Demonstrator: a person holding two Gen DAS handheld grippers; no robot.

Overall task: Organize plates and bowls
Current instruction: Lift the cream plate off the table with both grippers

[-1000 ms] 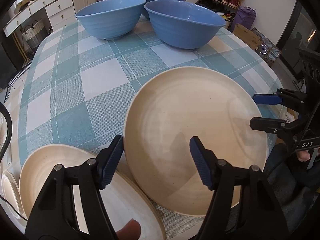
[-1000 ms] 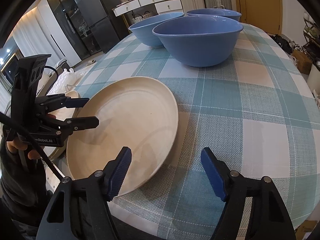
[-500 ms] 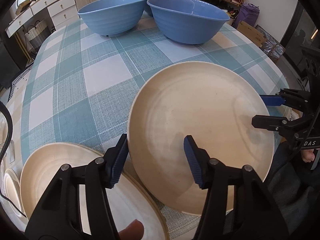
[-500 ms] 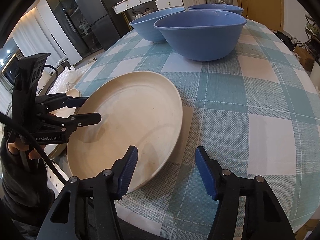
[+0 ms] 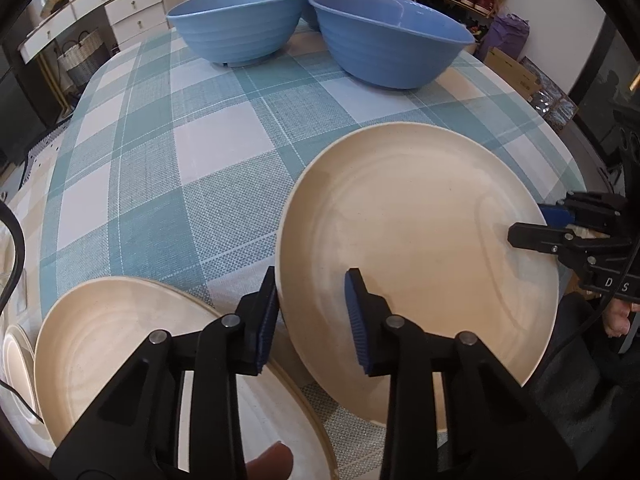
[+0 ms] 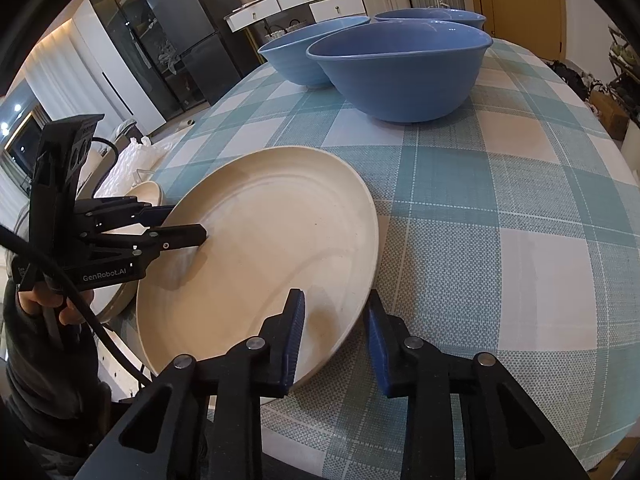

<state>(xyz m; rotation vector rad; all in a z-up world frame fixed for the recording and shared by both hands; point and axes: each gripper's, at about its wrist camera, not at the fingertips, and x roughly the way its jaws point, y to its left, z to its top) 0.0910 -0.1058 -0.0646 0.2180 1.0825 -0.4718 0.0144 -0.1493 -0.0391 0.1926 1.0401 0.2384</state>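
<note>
- The left gripper [image 5: 311, 312] has its jaws partly spread, straddling the near-left rim of the big cream plate [image 5: 416, 256]; one blue pad sits outside the rim and the other over the plate's inner face.
- Whether the left pads [image 5: 267, 320] press the rim cannot be told; a gap shows between the inner pad and the rim.
- From the right wrist view, the left gripper [image 6: 182, 224] reaches in from the left, one finger lying over the plate [image 6: 264, 248] and the other behind its edge.
- The right gripper [image 6: 335, 340] also holds its jaws partly spread, set across the near-right edge of the same plate; its left pad is over the plate, its right pad outside above the checked cloth [image 6: 500, 240].
- The plate is tilted, its far edge resting on the worktop and its near part overhanging the worktop's edge.
- Left of the left jaws sits a second cream plate [image 5: 112, 340], with more stacked beneath it.
- Beyond both jaws, well apart from the plate, three blue bowls [image 5: 236, 20] stand close together on the far part of the worktop [image 5: 160, 160].
</note>
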